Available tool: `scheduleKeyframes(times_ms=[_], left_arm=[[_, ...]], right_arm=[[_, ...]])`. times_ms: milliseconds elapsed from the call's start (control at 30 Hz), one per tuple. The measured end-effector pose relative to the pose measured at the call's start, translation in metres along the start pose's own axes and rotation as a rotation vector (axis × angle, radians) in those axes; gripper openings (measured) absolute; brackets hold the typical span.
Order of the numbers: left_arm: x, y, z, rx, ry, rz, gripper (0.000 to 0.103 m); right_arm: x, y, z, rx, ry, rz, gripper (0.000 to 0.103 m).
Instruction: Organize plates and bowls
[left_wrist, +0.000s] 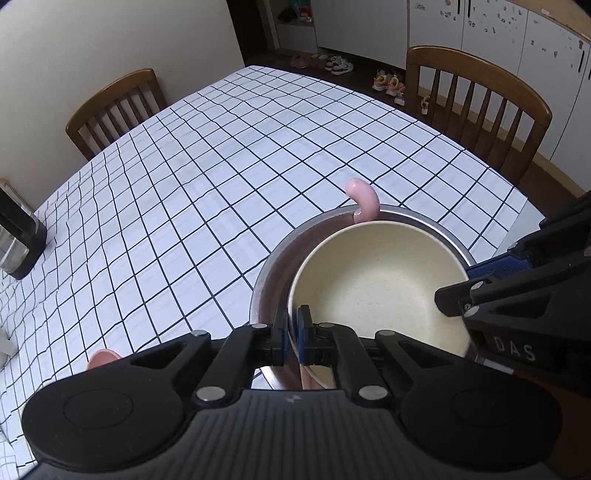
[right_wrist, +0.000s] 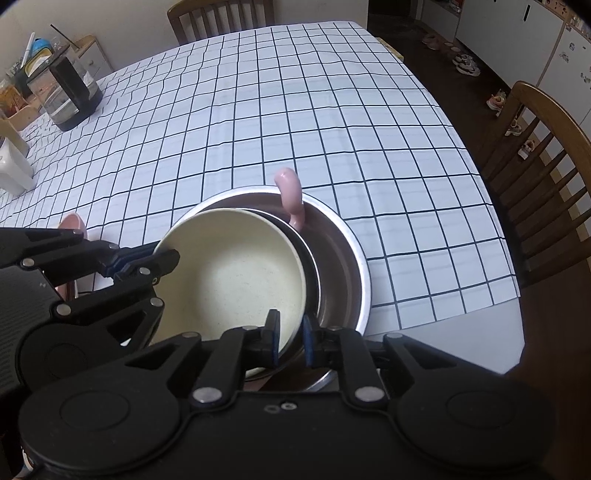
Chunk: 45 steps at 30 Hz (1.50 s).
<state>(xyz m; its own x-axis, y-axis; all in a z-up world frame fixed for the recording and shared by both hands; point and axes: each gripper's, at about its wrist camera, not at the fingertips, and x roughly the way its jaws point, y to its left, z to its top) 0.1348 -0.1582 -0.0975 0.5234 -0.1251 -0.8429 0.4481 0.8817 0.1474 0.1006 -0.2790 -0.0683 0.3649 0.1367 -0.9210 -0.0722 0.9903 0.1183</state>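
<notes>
A round cream-coloured bowl with a speckled inside (right_wrist: 236, 273) sits nested inside a larger round stainless-steel bowl (right_wrist: 340, 258) near the front edge of a table covered with a white cloth ruled in a dark grid (right_wrist: 295, 110). In the right wrist view a dark-rimmed bowl or pan (right_wrist: 309, 258) shows between the cream bowl and the steel one, its rim peeking out on the right side. A curved pink handle-like piece (right_wrist: 291, 195) rises over the far rim of the steel bowl.

The left gripper (left_wrist: 292, 328) is clamped narrowly on the near-left rim of the cream bowl, one blue-padded finger (left_wrist: 303, 332) inside the rim and the other outside, the pads pressing on the wall. The right gripper (right_wrist: 290, 338) straddles the near-right rim of the same bowl, but its jaws stand a little apart, with a gap visible between the outer pad and the bowl's rim, so it does not grip.

A pink object (right_wrist: 74, 225), only partly seen, lies on the cloth behind the left gripper. A glass kettle with a black handle and base (right_wrist: 68, 92) stands at the far left of the table. Brown wooden chairs (left_wrist: 476, 107) stand around the table, and shoes (left_wrist: 388, 83) lie on the dark floor beyond.
</notes>
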Motion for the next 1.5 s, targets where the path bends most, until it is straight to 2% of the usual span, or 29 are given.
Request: scheduleKeyframes(times_ms=[267, 500, 800, 900, 933, 1033, 1067, 1167, 1233, 1500], left_arm=[[-0.005, 0.005, -0.001, -0.024, -0.007, -0.037, 0.004], [-0.016, 0.01, 0.0, -0.051, -0.021, -0.065, 0.007], [-0.038, 0.02, 0.001, -0.095, -0.072, -0.081, 0.031], [-0.045, 0.025, 0.0, -0.111, -0.087, -0.081, 0.049], [-0.048, 0.027, -0.001, -0.115, -0.095, -0.074, 0.054], [-0.055, 0.031, -0.004, -0.114, -0.122, -0.052, 0.054], [-0.057, 0.034, -0.006, -0.121, -0.128, -0.049, 0.055], [-0.06, 0.043, -0.009, -0.145, -0.142, -0.036, 0.07], [-0.061, 0.049, -0.013, -0.16, -0.155, -0.025, 0.076], [-0.042, 0.07, -0.025, -0.23, -0.124, -0.021, 0.077]], right_arm=[[-0.002, 0.0, -0.001, -0.009, -0.005, 0.016, 0.024], [-0.015, 0.001, 0.001, -0.021, -0.045, 0.048, 0.032], [-0.035, 0.003, -0.002, -0.058, -0.104, 0.078, 0.045], [-0.043, -0.001, -0.002, -0.062, -0.124, 0.096, 0.05], [-0.045, -0.002, -0.003, -0.064, -0.133, 0.105, 0.053], [-0.052, -0.008, -0.003, -0.067, -0.157, 0.127, 0.064], [-0.055, -0.01, -0.004, -0.068, -0.167, 0.137, 0.065], [-0.059, -0.014, -0.006, -0.082, -0.185, 0.142, 0.071], [-0.061, -0.017, -0.008, -0.099, -0.202, 0.139, 0.079], [-0.051, -0.032, -0.014, -0.127, -0.207, 0.111, 0.097]])
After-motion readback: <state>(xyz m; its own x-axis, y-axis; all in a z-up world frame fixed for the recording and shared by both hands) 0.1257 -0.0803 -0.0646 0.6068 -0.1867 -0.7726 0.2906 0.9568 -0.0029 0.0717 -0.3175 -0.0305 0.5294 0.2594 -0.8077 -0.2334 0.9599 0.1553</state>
